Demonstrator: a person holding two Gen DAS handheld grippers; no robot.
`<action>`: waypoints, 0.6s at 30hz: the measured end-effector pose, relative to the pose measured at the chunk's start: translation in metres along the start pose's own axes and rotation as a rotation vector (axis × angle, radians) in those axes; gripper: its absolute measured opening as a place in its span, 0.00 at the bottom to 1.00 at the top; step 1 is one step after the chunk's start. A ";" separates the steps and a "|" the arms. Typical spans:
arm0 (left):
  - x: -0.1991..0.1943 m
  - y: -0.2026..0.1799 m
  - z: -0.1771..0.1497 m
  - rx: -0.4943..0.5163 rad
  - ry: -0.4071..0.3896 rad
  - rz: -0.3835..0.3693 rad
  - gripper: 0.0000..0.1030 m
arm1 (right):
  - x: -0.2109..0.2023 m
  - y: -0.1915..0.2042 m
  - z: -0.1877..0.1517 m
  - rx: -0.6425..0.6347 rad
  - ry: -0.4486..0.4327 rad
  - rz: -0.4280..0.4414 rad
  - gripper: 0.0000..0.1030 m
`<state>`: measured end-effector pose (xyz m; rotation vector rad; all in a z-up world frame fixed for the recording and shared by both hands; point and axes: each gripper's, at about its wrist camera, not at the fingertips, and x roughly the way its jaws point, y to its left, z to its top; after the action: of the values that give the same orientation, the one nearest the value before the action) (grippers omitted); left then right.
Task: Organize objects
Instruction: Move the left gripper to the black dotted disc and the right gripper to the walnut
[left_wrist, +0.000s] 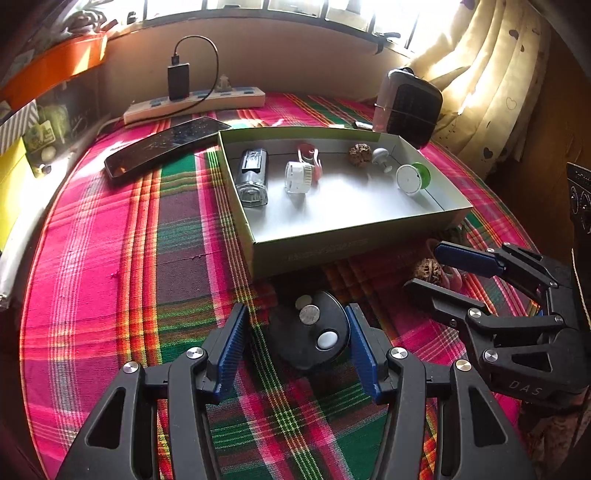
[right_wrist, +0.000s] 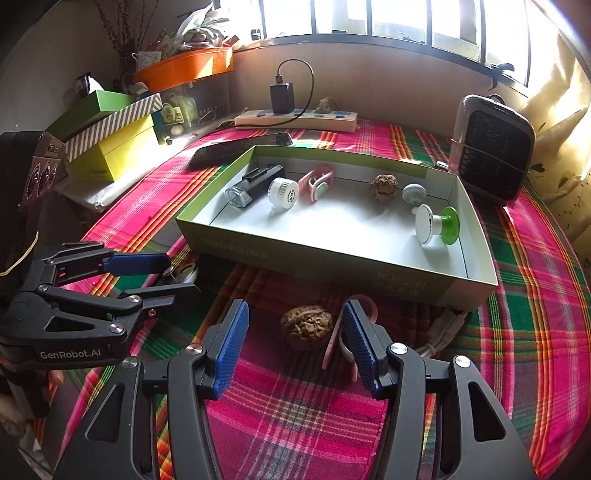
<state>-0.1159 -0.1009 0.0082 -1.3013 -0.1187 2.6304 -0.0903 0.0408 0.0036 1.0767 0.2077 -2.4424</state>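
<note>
- In the left wrist view we see our left gripper (left_wrist: 297, 347) at the bottom centre, jaws spread with a black round disc (left_wrist: 308, 330) lying between them, the pads not touching it; two coins and a white button sit on its top.
- In the right wrist view our right gripper (right_wrist: 295, 347) has its jaws spread either side of a wrinkled brown walnut (right_wrist: 306, 325) on the plaid tablecloth (right_wrist: 295, 424), clear of both pads.
- A pink strap (right_wrist: 334, 339) curls beside the walnut, partly hidden behind the right pad; we cannot tell what it belongs to.
- The shallow green-walled box (right_wrist: 317, 254) fills mid-frame, holding a black bike light (right_wrist: 255, 184), a white ribbed cylinder (right_wrist: 282, 192), a pink watch (right_wrist: 317, 182), a second walnut (right_wrist: 384, 186), a white knob (right_wrist: 413, 192) and a green-and-white spool (right_wrist: 437, 223).
- A dark phone (left_wrist: 162, 147) lies at the box's upper left corner, its far end tucked behind the rim.
</note>
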 end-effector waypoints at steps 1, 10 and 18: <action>0.000 0.000 0.000 0.000 -0.001 0.000 0.51 | 0.000 0.001 0.001 -0.003 0.001 0.004 0.53; 0.000 0.001 0.000 -0.001 -0.009 -0.002 0.51 | -0.001 0.008 0.001 -0.026 0.011 0.055 0.53; 0.000 0.001 -0.001 0.000 -0.019 -0.002 0.51 | -0.017 0.009 -0.001 -0.041 -0.025 0.089 0.53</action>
<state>-0.1158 -0.1022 0.0072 -1.2758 -0.1223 2.6411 -0.0756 0.0393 0.0162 1.0155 0.1962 -2.3615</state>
